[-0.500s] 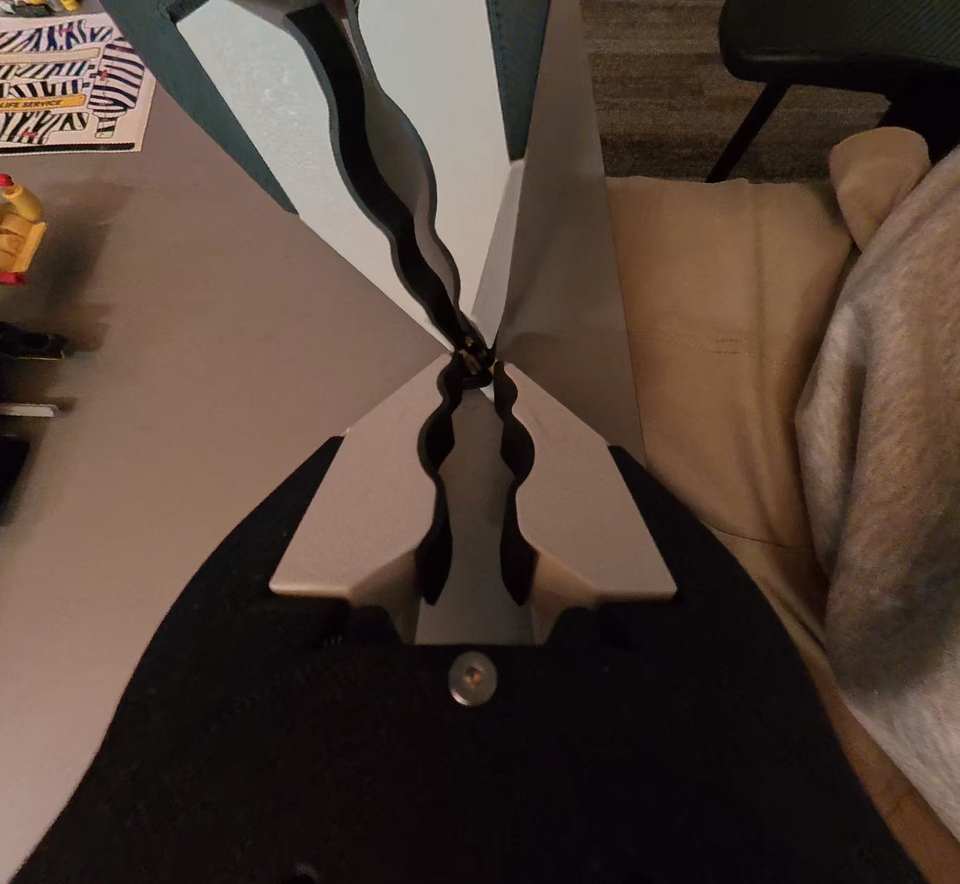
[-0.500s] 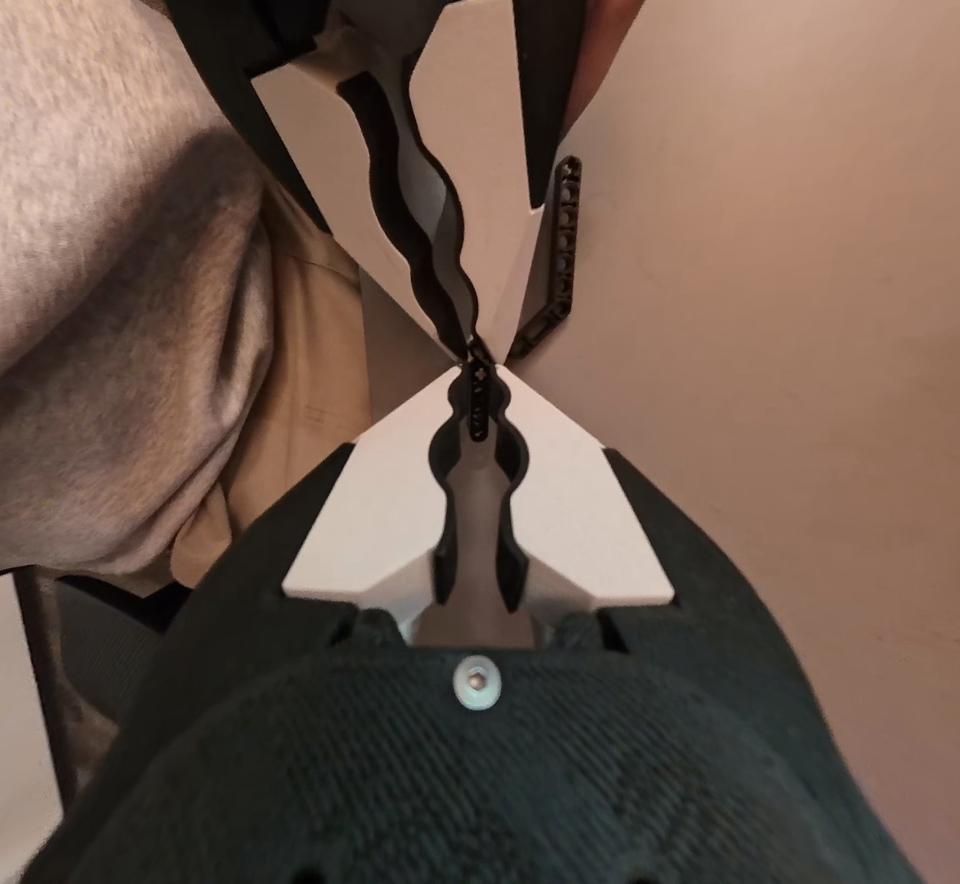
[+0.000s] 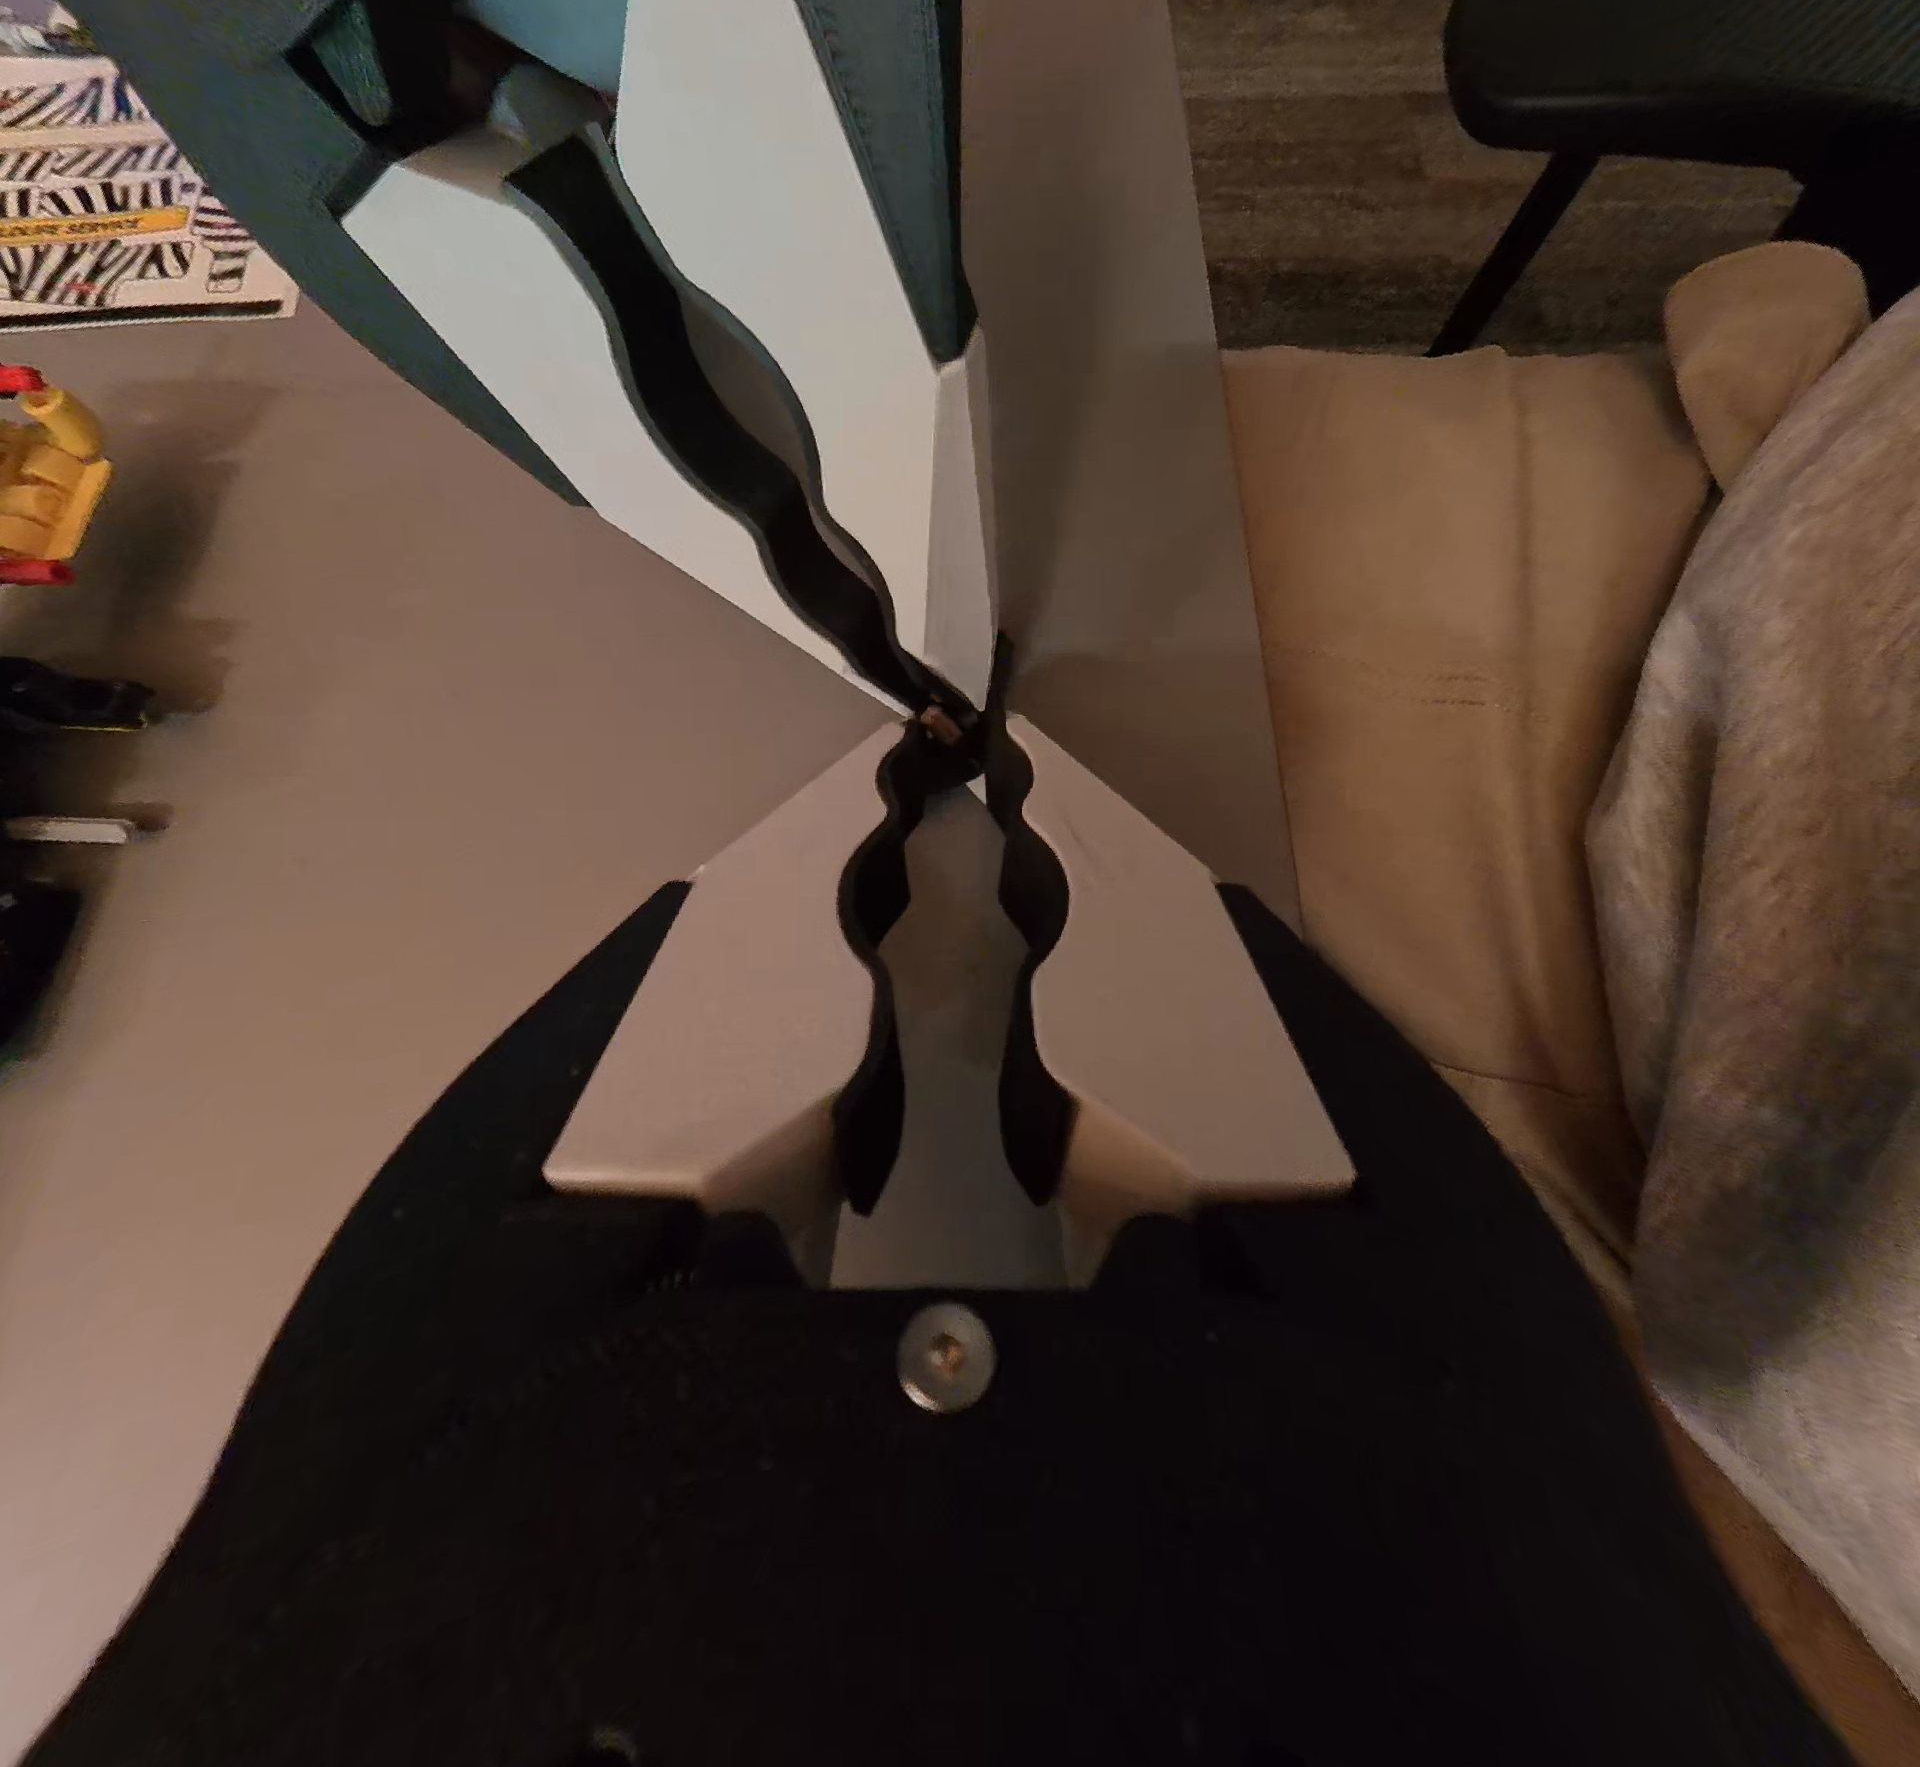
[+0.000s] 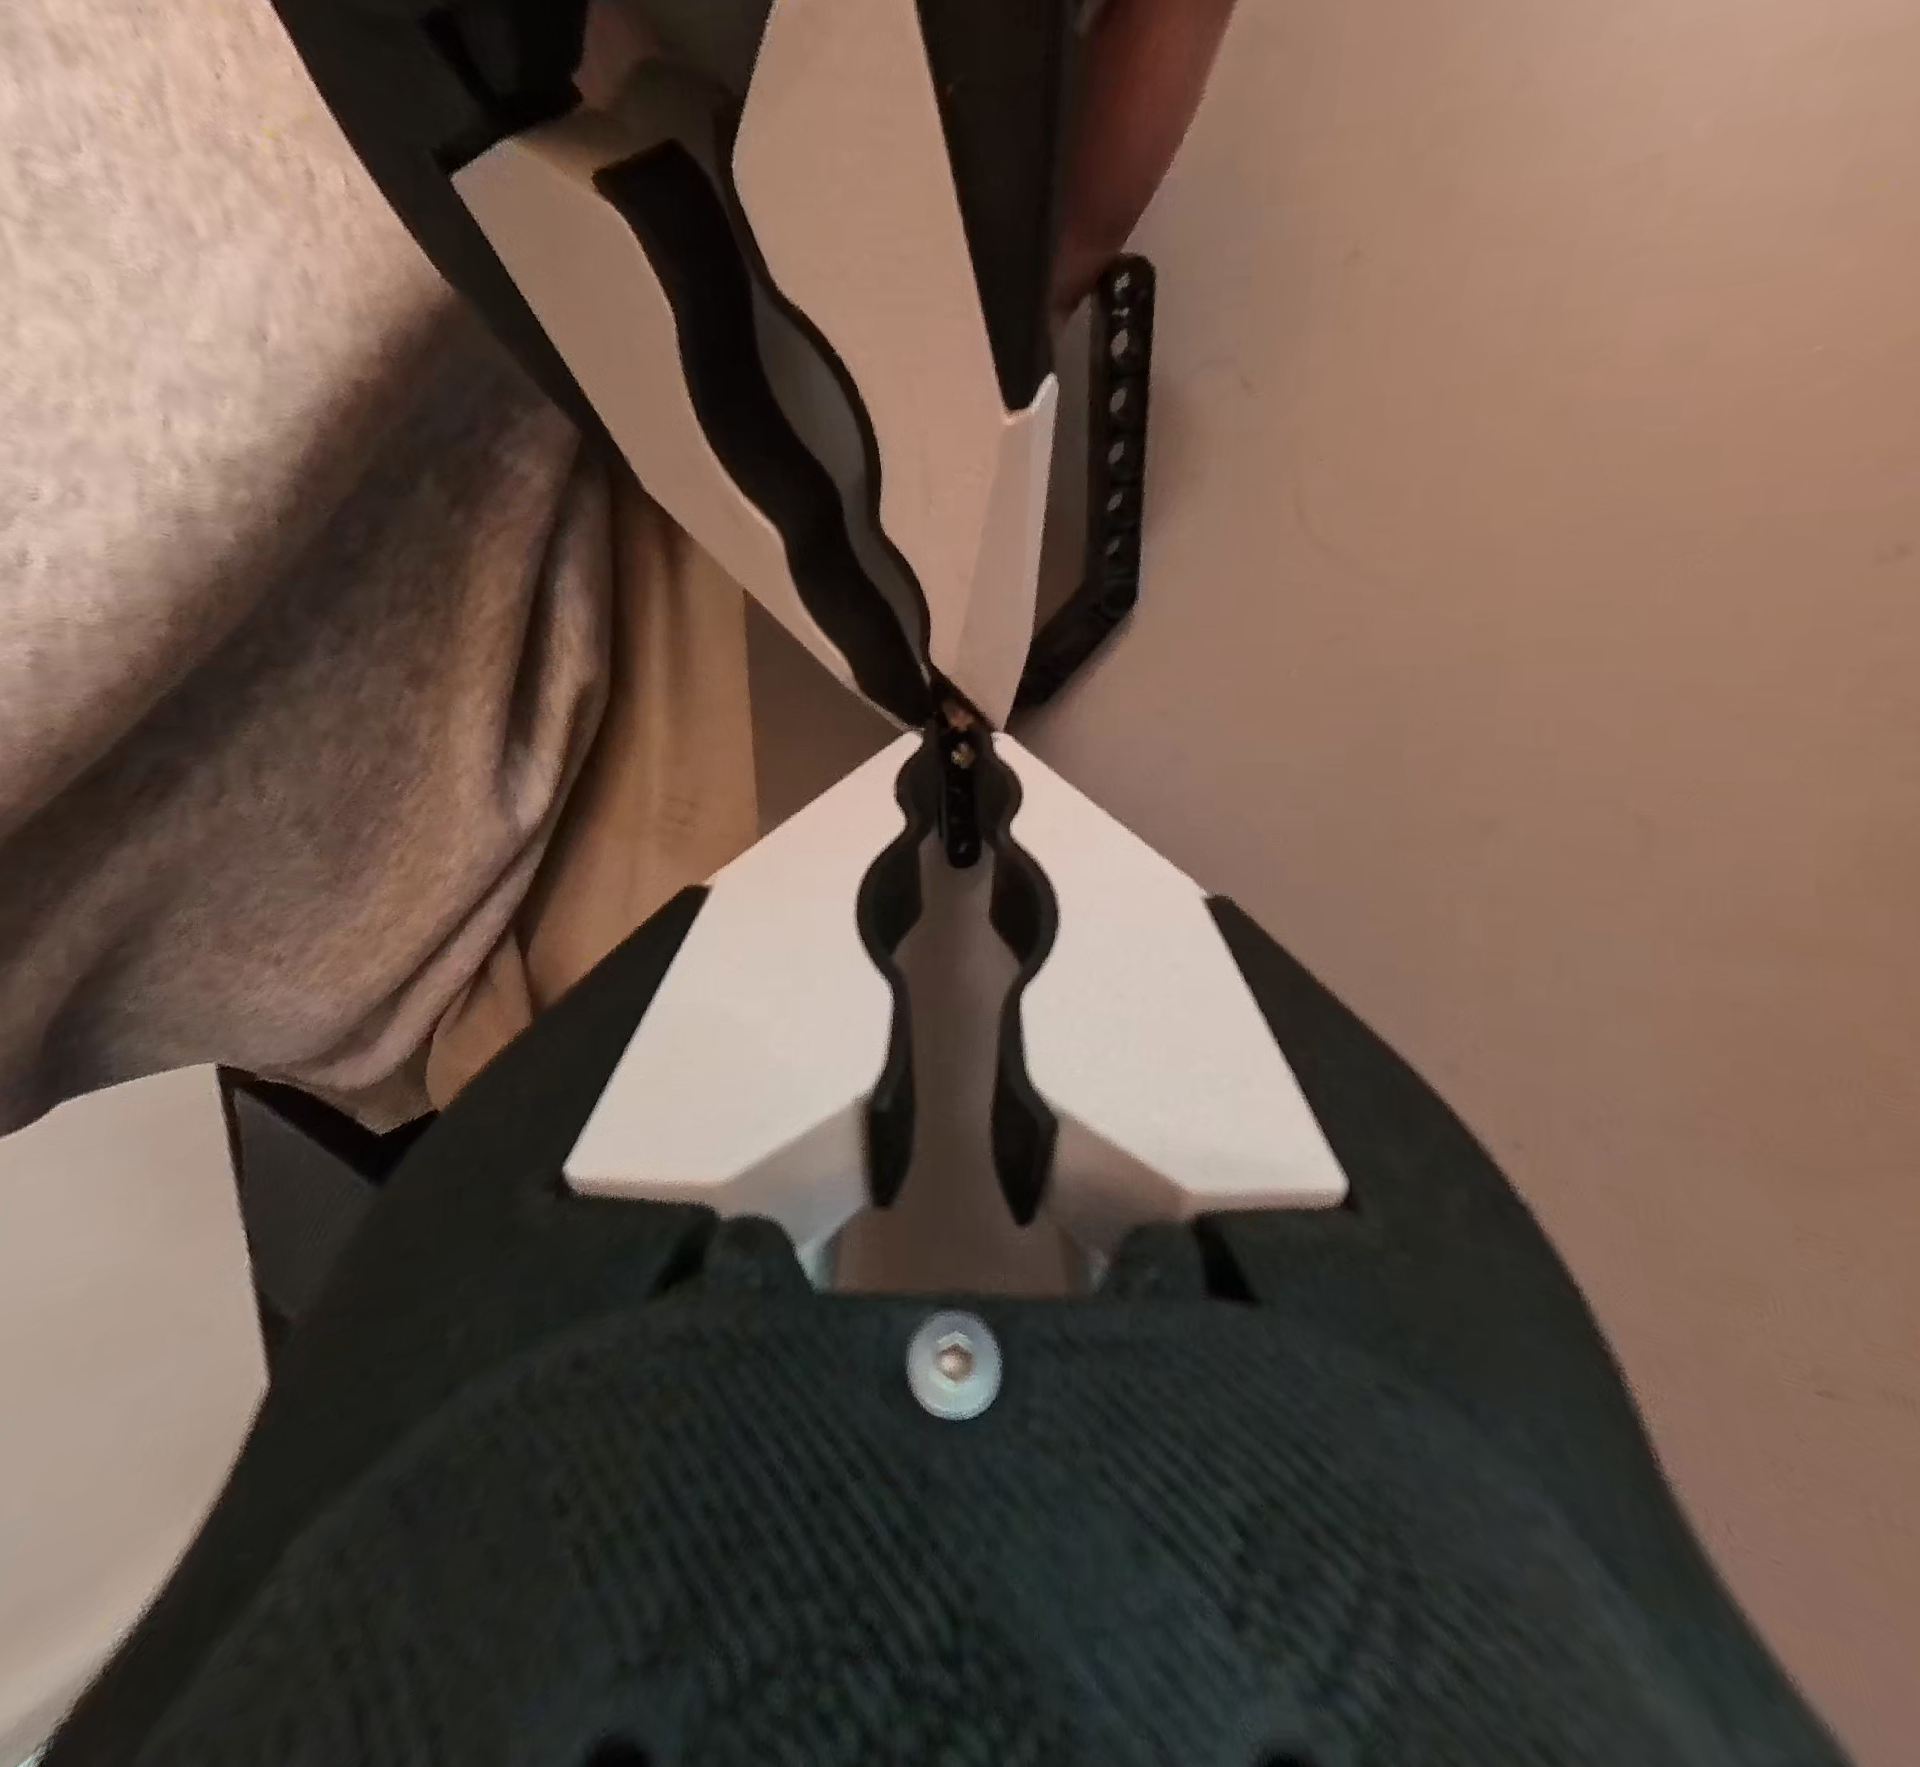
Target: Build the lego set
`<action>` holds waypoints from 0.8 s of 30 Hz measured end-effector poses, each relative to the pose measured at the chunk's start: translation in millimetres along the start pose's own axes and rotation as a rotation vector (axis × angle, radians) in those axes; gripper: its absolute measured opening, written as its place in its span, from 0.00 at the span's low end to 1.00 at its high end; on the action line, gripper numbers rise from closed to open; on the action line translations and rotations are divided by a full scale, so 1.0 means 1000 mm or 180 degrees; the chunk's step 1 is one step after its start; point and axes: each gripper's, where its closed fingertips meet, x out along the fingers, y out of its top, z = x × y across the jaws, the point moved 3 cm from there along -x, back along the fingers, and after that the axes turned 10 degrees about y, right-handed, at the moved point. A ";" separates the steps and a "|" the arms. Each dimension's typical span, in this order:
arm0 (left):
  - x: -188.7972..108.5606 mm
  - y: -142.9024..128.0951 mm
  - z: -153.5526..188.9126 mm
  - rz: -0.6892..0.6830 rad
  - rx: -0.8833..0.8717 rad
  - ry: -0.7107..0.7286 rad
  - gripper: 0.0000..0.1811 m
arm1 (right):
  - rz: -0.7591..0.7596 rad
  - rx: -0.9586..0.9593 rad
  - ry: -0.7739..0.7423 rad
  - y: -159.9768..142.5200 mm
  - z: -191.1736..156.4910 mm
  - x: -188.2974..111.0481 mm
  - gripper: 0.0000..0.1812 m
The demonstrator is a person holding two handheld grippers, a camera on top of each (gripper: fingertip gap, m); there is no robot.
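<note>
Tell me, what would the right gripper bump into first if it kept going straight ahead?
Most likely the left gripper, whose tips meet it nose to nose. The right gripper pinches a thin black lego beam that already reaches those tips, though exact contact is hard to judge.

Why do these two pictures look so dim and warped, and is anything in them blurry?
Left wrist view: dim warm light; the wide lens bends the grey table outward; the yellow toy figure at the left edge is smeared, while the left gripper is sharp. Right wrist view: brighter and pinkish; the grey fleece sleeve is blurred, the black holed lego beam fairly crisp.
</note>
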 end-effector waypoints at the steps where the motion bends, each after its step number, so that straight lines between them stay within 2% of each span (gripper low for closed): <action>1: 0.000 0.000 0.000 0.0000 -0.0004 0.0004 0.06 | 0.0022 -0.0014 -0.0035 0.000 -0.001 0.000 0.03; 4: 0.000 0.000 -0.001 0.0003 -0.0034 0.0008 0.06 | 0.0142 0.0001 -0.0133 0.000 -0.002 -0.002 0.03; 7: -0.003 0.004 -0.007 0.0109 -0.0052 0.0179 0.09 | 0.0250 -0.0038 -0.0427 0.002 -0.004 -0.010 0.00; 11: -0.010 0.013 -0.012 0.0349 -0.0201 0.0168 0.13 | -0.0200 -0.0328 -0.1124 -0.007 -0.007 -0.016 0.00; 15: -0.007 0.008 -0.011 0.0245 -0.0276 0.0071 0.18 | -0.0405 -0.0407 -0.1318 -0.010 -0.012 -0.010 0.00; 17: -0.006 0.006 -0.011 0.0201 -0.0217 0.0126 0.19 | -0.0357 -0.0457 -0.1339 -0.008 -0.012 -0.013 0.00; 21: -0.001 0.000 -0.009 0.0008 -0.0131 0.0153 0.21 | -0.0138 -0.0365 -0.0983 0.002 -0.018 -0.012 0.04; 24: 0.001 -0.003 -0.005 -0.0079 -0.0076 0.0107 0.21 | -0.0248 -0.0343 -0.0862 0.003 -0.012 -0.009 0.07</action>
